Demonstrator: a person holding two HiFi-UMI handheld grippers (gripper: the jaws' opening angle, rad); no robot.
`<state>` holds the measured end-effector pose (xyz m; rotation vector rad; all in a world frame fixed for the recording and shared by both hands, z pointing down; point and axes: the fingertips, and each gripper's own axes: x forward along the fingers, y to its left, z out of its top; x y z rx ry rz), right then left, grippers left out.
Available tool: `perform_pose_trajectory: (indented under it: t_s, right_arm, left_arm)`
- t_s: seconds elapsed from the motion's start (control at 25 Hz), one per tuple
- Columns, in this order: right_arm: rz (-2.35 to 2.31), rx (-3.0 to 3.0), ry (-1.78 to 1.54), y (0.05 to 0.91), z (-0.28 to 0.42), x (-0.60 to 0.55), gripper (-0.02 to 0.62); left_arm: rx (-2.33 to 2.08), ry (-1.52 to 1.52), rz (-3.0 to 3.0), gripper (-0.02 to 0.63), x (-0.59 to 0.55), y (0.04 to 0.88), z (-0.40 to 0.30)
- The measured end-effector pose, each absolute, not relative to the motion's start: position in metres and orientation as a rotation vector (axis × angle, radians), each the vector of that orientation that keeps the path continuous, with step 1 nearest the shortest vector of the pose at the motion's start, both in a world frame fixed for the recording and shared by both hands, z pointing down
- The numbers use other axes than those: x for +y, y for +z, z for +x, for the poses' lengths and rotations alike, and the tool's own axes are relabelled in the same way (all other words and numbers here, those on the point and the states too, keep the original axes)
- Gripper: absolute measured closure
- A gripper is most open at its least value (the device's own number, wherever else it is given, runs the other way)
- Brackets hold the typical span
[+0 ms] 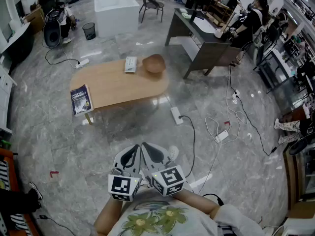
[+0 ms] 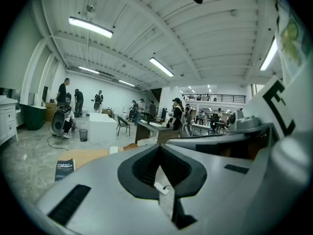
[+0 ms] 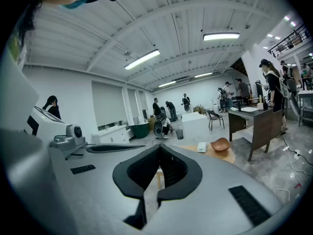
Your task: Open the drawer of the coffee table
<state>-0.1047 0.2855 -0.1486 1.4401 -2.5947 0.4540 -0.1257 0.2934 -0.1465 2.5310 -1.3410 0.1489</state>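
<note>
Coffee table (image 1: 120, 85) stands well apart from both grippers, at about eleven o'clock across the floor, its long axis running roughly nine to three. Left gripper (image 1: 129, 156) and right gripper (image 1: 153, 156) sit side by side, jaws closed and empty, the left marginally nearer. No drawer shows yet.

Glossy grey marble floor (image 1: 59, 132) carries a dark desk (image 1: 209, 38), a black chair (image 1: 149, 3) and a white block (image 1: 115, 11) under strip lights (image 2: 90, 27).
</note>
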Motion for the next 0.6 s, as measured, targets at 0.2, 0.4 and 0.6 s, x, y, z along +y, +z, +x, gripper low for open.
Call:
perform_pose_trajectory:
  t_s: [0.2, 0.4, 0.6]
  right_arm:
    - [1.460, -2.578, 0.460, -0.148, -0.105, 0.283, 0.577]
    - [1.464, -2.565, 0.495, -0.141, -0.101, 0.277, 0.575]
    - [1.356, -2.574, 0.583, -0.129, -0.096, 0.260, 0.575]
  left_arm:
    - [-1.330, 0.160, 2.533, 0.597, 0.291, -0.147, -0.126]
    - [-1.304, 0.164, 2.524, 0.597, 0.287, -0.141, -0.122]
    - [-1.274, 0.201, 2.503, 0.597, 0.269, -0.129, -0.116]
